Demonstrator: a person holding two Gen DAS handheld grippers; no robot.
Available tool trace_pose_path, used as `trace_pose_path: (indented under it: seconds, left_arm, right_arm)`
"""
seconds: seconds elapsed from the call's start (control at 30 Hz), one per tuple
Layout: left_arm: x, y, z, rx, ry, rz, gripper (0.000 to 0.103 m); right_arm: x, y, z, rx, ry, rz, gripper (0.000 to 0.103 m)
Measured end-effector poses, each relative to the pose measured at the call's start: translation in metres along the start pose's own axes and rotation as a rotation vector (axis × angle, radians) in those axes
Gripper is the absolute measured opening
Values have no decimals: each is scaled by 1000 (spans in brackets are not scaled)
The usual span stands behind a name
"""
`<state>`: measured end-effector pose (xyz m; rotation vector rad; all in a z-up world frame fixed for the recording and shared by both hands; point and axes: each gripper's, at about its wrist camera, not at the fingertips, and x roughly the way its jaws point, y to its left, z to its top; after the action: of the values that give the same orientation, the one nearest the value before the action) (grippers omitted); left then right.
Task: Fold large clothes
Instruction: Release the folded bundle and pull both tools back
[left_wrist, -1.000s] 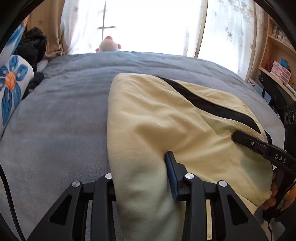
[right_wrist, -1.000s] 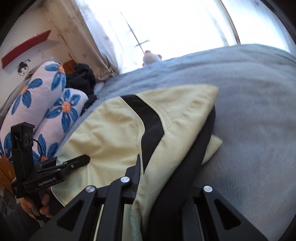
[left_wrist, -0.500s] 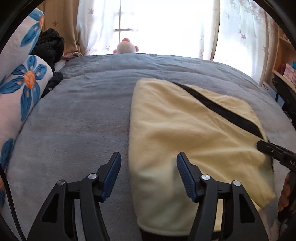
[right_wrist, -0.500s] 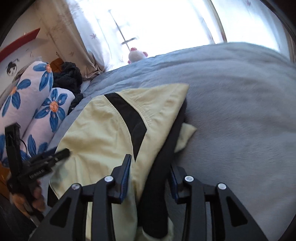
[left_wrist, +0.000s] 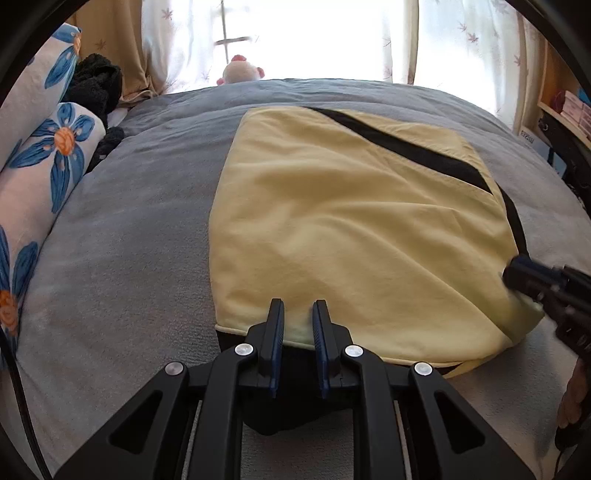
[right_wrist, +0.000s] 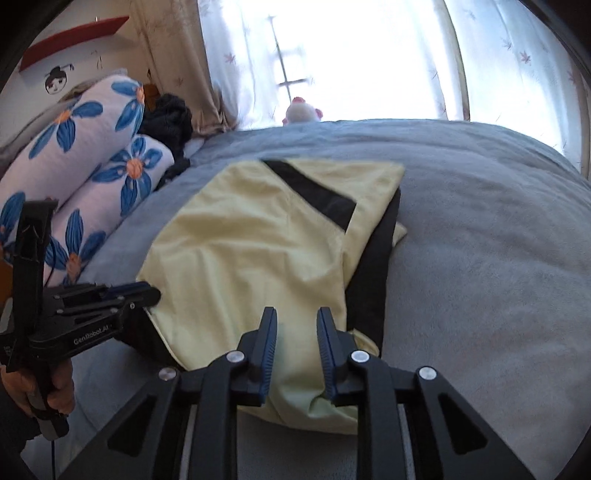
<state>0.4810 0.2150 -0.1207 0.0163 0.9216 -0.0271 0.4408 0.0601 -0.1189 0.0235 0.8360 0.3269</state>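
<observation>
A pale yellow garment with a black stripe (left_wrist: 354, 229) lies folded flat on the grey bed (left_wrist: 122, 240). It also shows in the right wrist view (right_wrist: 258, 254). My left gripper (left_wrist: 298, 314) is at the garment's near edge, jaws a narrow gap apart and holding nothing. It shows from the side in the right wrist view (right_wrist: 147, 293). My right gripper (right_wrist: 297, 325) hovers over the garment's near right corner, jaws partly open and empty. It shows blurred at the right edge of the left wrist view (left_wrist: 517, 275).
Two white pillows with blue flowers (right_wrist: 92, 166) lie along the bed's left side, with a dark bundle (right_wrist: 166, 116) behind them. A small plush toy (left_wrist: 240, 72) sits at the window. A wooden shelf (left_wrist: 565, 110) stands at the right.
Both grippers have let go of the garment and pulled back toward its near edge. The garment now lies flat. The left jaws have narrowed after opening wide.
</observation>
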Motion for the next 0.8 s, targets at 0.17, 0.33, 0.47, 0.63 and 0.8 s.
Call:
trace_pose_path:
  seconds: [0.17, 0.33, 0.47, 0.63, 0.8]
  left_arm:
    - [0, -3, 2, 10, 28, 8, 14]
    - [-16, -6, 6, -40, 47, 21, 24]
    - [-47, -17, 1, -64, 39, -3, 56]
    - [-105, -39, -10, -58, 3, -21, 65]
    - [-171, -74, -27, -6, -21, -20, 73]
  right_arm:
    - [6, -15, -2, 61, 45, -4, 11]
    - [-22, -8, -4, 46, 64, -31, 15]
    - [-61, -7, -9, 70, 63, 8, 15]
    - [-125, -8, -14, 97, 48, 34, 15]
    - [-205, -9, -21, 81, 14, 21, 17]
